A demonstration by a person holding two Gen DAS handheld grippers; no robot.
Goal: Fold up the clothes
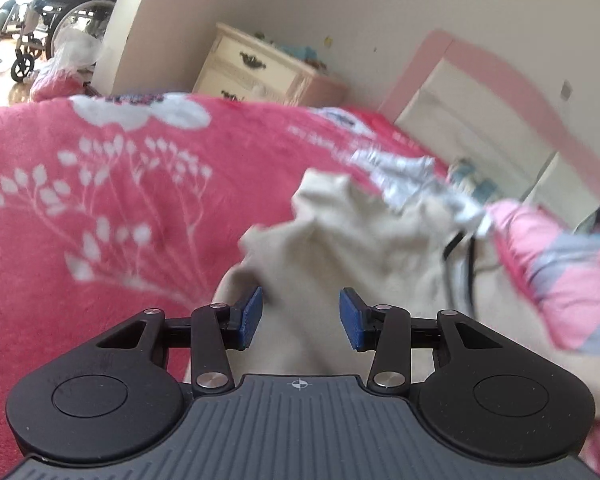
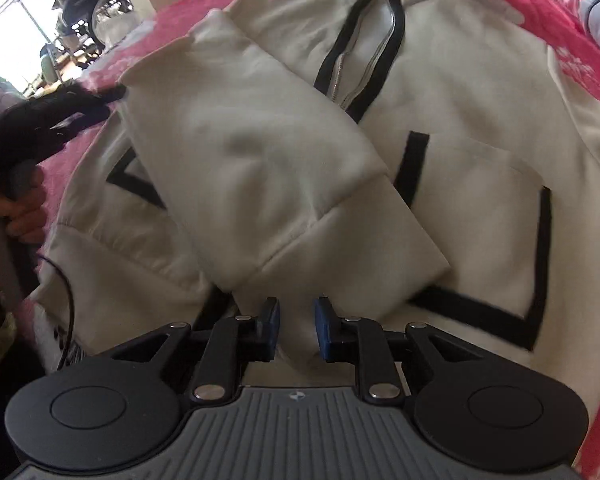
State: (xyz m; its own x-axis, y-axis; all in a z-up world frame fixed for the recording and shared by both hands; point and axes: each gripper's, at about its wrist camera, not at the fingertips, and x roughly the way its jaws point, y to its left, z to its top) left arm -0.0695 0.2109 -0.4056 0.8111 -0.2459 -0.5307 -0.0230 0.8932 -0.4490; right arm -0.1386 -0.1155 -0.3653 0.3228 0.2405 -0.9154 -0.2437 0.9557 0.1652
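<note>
Cream jacket [image 2: 480, 200] spread on bed's pink blanket [image 1: 100, 200], one sleeve [image 2: 260, 168] folded across the front. Soft, limp, light; best taken at hem or cuff. Left gripper [image 1: 300, 316] jaws spread, empty; right gripper [image 2: 297, 328] jaws narrowly apart, pinching nothing.

In the left wrist view the cream jacket [image 1: 340, 240] is smeared by blur, so its folds and edges run together, and the housing hides its near part. The striped pink cloth [image 1: 560, 272] is cut off at the right edge. Small items on the dresser [image 1: 256, 68] are too blurred to identify. Whether the left hand-held gripper [image 1: 300, 316] pinches fabric cannot be told.

In the right wrist view the jacket's hem passes under the right hand-held gripper [image 2: 297, 328], out of sight. A hand [image 2: 20, 208] is cropped at the left edge.
</note>
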